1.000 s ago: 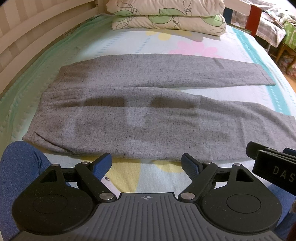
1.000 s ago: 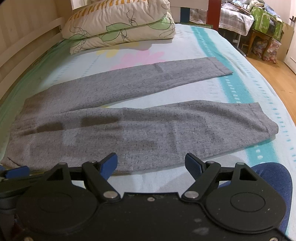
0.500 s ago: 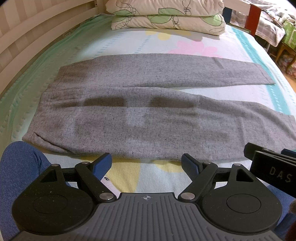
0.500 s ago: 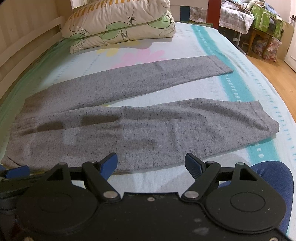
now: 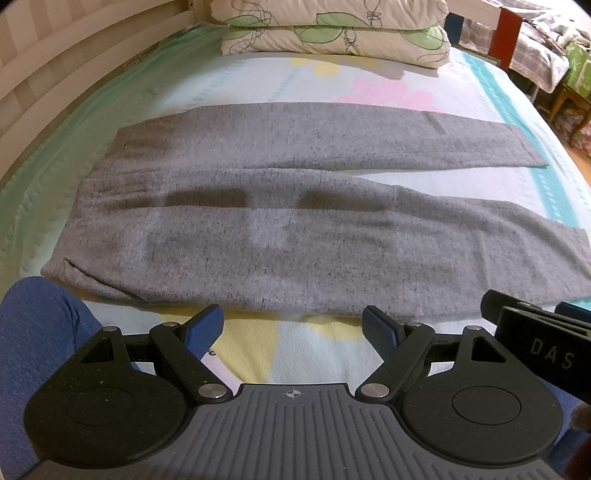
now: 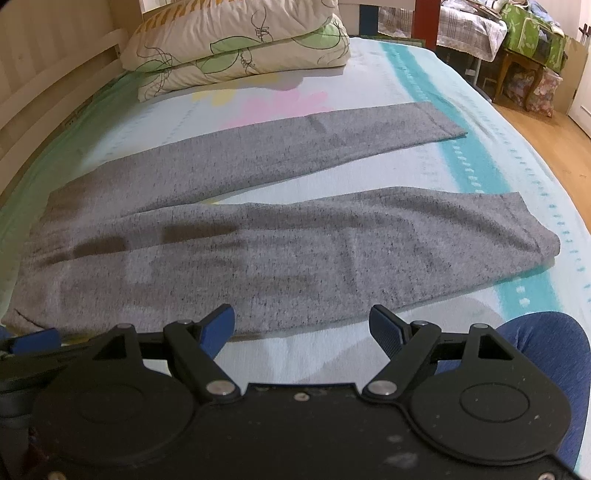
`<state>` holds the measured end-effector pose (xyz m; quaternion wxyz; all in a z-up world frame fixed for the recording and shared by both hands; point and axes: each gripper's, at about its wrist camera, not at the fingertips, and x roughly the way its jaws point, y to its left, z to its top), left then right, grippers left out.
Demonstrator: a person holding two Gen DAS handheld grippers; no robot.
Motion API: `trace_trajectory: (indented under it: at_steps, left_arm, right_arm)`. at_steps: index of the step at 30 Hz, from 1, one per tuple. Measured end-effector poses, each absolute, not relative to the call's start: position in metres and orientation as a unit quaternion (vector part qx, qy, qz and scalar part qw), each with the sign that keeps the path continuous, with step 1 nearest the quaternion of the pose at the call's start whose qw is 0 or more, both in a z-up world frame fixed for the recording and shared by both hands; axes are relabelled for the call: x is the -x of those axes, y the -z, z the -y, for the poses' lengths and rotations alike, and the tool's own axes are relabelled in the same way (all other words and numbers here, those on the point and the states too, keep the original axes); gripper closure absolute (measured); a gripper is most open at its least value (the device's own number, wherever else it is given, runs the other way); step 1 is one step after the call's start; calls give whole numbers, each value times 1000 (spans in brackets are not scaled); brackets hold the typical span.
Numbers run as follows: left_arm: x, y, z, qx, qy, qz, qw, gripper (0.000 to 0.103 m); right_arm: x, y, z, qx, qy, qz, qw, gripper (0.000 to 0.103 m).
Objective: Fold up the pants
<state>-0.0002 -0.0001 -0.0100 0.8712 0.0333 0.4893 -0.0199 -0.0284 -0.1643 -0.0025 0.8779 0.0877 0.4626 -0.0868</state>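
The grey pants [image 5: 295,229] lie flat and unfolded on the bed [image 5: 461,92], spread across it from side to side. The waistband is at the left and the two legs go to the right, opening a little from each other, so a thin wedge of the sheet shows between them. The far leg [image 6: 295,147] is straight and its hem lies over a teal stripe of the sheet; the near leg [image 6: 369,251] is wider in the views and its hem is slightly raised at the right end. Dark shadows of the tools fall on the cloth near the waist. The left gripper [image 5: 293,326] is just in front of the near edge of the pants, its blue-padded fingers [image 5: 205,326] wide apart with nothing between them; they do not touch the cloth. The right gripper [image 6: 302,326] stands the same way beside it, fingers [image 6: 384,326] spread wide and empty, close to the near edge of the near leg. At each outer side a knee in blue fabric [image 6: 535,354] rests on the sheet. Two pillows [image 5: 332,33] with a green leaf print are stacked at the far end of the bed, and a wooden floor [image 6: 546,136] with furniture is at the right.
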Motion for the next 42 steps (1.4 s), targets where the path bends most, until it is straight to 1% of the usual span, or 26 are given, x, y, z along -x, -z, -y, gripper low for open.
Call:
trace_trajectory:
  at_steps: [25,31,38,40,42]
  left_arm:
    - [-2,14,-3,-25,25,-501,865,21]
    - [-6,12,-12,-6,13,-504,863,22]
    - [-13,19,-27,-8,-20,-505,863,22]
    - [-14,22,-31,-15,-33,-503,864,24]
    - [-16,26,-36,-21,-43,-503,863,30]
  right_arm:
    - [24,7,165,-87,83,-469,875,19]
    - [25,9,167,-93,86,-464,877,18]
    - [26,12,174,-109,93,-454,879,19]
    - [30,10,177,-118,93,-430,890,19]
    - [34,9,180,-126,94,-405,901,19]
